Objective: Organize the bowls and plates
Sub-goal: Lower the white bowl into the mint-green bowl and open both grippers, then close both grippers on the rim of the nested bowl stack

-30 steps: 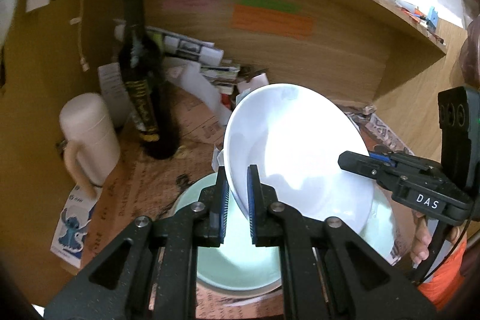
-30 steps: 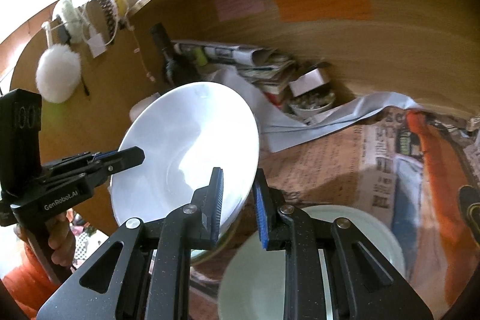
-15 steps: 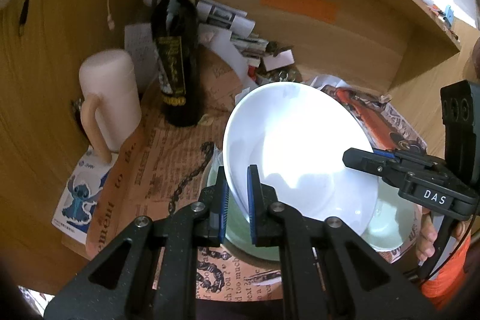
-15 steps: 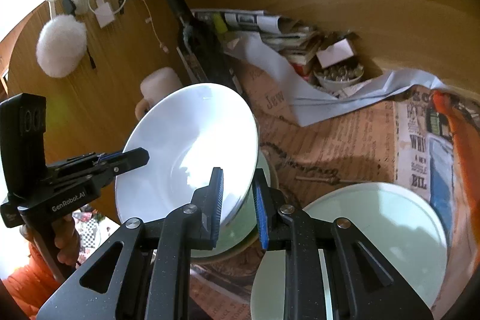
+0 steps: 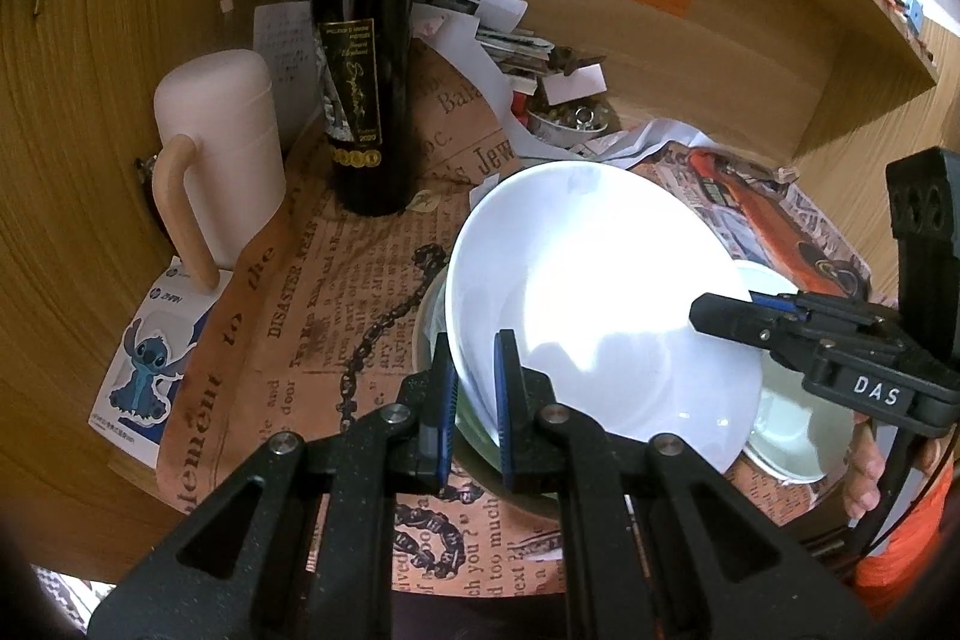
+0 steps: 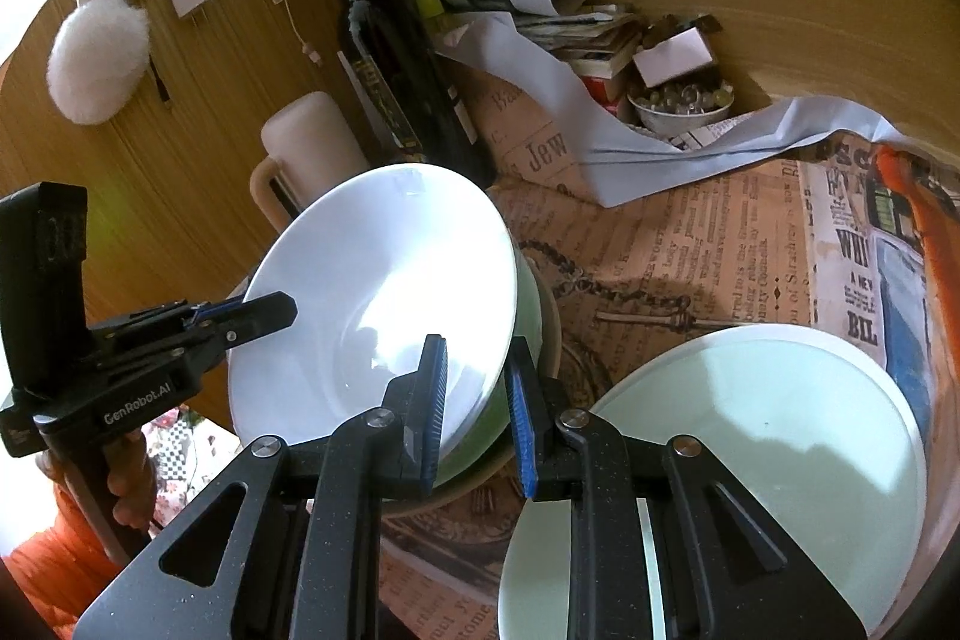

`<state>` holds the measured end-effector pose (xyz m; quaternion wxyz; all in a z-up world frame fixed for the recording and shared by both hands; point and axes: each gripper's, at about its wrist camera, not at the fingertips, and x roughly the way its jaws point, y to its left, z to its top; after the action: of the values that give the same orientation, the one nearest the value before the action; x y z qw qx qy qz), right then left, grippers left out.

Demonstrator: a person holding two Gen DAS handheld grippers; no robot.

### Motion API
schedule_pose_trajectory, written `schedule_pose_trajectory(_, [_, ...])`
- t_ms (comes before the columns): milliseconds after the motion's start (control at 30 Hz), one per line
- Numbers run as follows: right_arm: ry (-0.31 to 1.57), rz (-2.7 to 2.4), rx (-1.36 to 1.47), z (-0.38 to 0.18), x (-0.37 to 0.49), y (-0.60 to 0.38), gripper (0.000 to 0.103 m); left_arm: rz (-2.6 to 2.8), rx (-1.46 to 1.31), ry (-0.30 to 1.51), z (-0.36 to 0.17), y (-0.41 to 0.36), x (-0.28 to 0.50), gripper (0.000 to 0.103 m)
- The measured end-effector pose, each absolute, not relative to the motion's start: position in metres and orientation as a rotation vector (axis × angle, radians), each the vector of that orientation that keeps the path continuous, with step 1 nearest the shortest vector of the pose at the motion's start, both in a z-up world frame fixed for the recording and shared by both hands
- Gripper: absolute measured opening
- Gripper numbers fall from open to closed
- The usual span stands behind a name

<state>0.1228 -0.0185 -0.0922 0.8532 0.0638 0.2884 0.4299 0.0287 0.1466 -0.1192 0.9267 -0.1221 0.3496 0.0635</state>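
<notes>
A white bowl (image 5: 600,310) (image 6: 384,292) is held tilted between both grippers. My left gripper (image 5: 477,388) is shut on its left rim and shows in the right wrist view as a black gripper (image 6: 264,310). My right gripper (image 6: 477,400) is shut on the opposite rim and reaches in from the right (image 5: 720,313). Right under the white bowl sits a pale green bowl (image 5: 474,430) (image 6: 528,328) inside a tan rim (image 6: 552,328). Whether the two bowls touch is hidden. A pale green plate (image 6: 750,460) (image 5: 798,424) lies to the right.
A dark wine bottle (image 5: 363,58) and a pink mug (image 5: 222,148) stand at the back left. A small bowl of trinkets (image 6: 684,106) and stacked papers (image 6: 576,22) sit against the wooden back wall. A newspaper-print cloth (image 5: 312,316) covers the table. A cartoon sticker card (image 5: 144,370) lies at the left edge.
Both grippers have come down together with the white bowl, closer to the green bowl. More of the tabletop now shows. Both grips stay unchanged.
</notes>
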Motion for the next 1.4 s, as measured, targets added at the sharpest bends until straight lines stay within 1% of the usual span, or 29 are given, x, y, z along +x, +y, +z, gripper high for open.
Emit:
schedule_pose_trajectory(167, [0.604,0.904,0.123,-0.092,0.123,-0.017,0.019,0.132,-0.256,0.738,-0.126,0.150,0.031,0.009])
schedule_pose_trajectory(400, [0.560,0.852,0.030,-0.091,0.114,-0.006,0.019,0.175,-0.214,0.731,-0.128,0.149,0.030,0.009])
schedule_pose_trajectory(600, [0.527,0.827,0.017,-0.087,0.114,-0.009,0.022,0.152,-0.178,0.682,-0.118,0.141,0.027,0.009])
schedule_pose_trajectory(733, [0.511,0.808,-0.019,-0.088,0.112,-0.006,0.026,0.145,-0.151,0.675,-0.116,0.135,0.027,0.009])
schedule_pose_trajectory(800, [0.500,0.810,-0.027,-0.087,0.110,-0.006,0.033,0.143,-0.164,0.678,-0.116,0.137,0.027,0.010])
schedule_pose_trajectory(867, [0.474,0.792,-0.034,-0.085,0.106,-0.007,0.050,0.145,-0.183,0.677,-0.115,0.141,0.025,0.013])
schedule_pose_trajectory(933, [0.437,0.777,-0.035,-0.082,0.102,-0.010,0.054,0.153,-0.200,0.672,-0.114,0.146,0.023,0.013])
schedule_pose_trajectory(967, [0.432,0.778,-0.035,-0.080,0.101,-0.011,0.054,0.155,-0.207,0.671,-0.112,0.148,0.023,0.014])
schedule_pose_trajectory(1033, [0.433,0.782,-0.024,-0.079,0.103,-0.013,0.054,0.156,-0.221,0.666,-0.111,0.152,0.021,0.020])
schedule_pose_trajectory(1100, [0.440,0.782,-0.016,-0.079,0.105,-0.014,0.054,0.158,-0.240,0.655,-0.110,0.156,0.018,0.041])
schedule_pose_trajectory(1167, [0.454,0.782,-0.006,-0.082,0.107,-0.014,0.054,0.164,-0.256,0.642,-0.111,0.160,0.015,0.049])
schedule_pose_trajectory(1400, [0.542,0.805,0.054,-0.097,0.118,-0.017,0.054,0.127,-0.316,0.714,-0.134,0.167,0.020,0.051])
